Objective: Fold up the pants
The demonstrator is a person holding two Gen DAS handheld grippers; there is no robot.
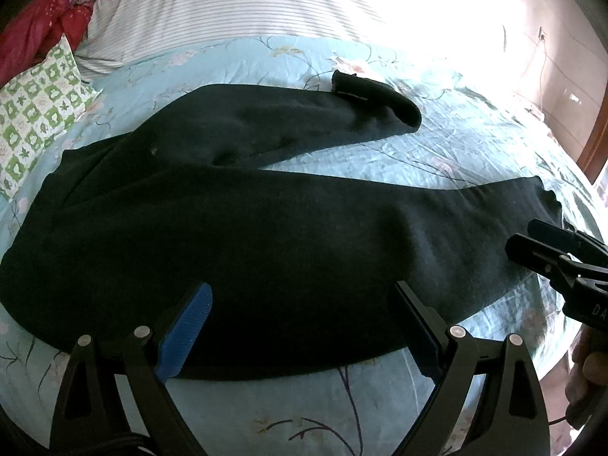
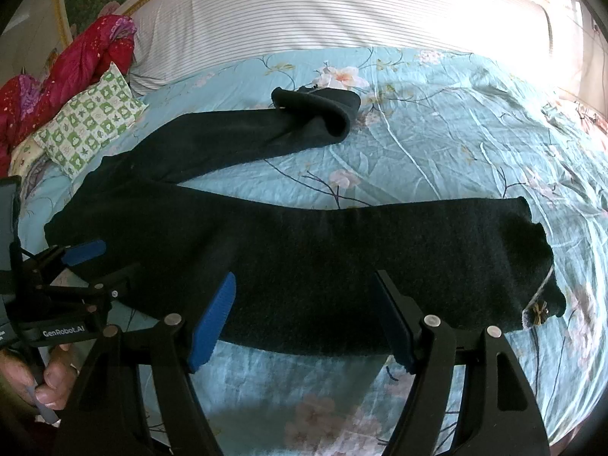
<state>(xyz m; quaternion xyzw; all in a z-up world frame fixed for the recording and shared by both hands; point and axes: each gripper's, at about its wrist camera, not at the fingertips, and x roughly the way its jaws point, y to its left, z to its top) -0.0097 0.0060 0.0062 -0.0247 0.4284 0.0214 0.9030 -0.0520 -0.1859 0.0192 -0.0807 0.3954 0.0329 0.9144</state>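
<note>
Black pants [image 1: 228, 235] lie spread flat on the bed [image 2: 437, 144], waistband towards the pillow side, the two legs splayed apart; the far leg's cuff [image 2: 323, 110] is curled back on itself. No fold is made yet. Left gripper [image 1: 300, 326] hovers over the near edge, fingers wide apart, holding nothing. Right gripper [image 2: 304, 319] likewise spread and empty above the near leg. Judgement: the whole folding sequence remains

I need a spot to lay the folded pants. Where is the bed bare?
Bare floral sheet lies right of the far leg's cuff, and between the two legs of the pants. The left end is crowded by the green pillow and red quilt.
</note>
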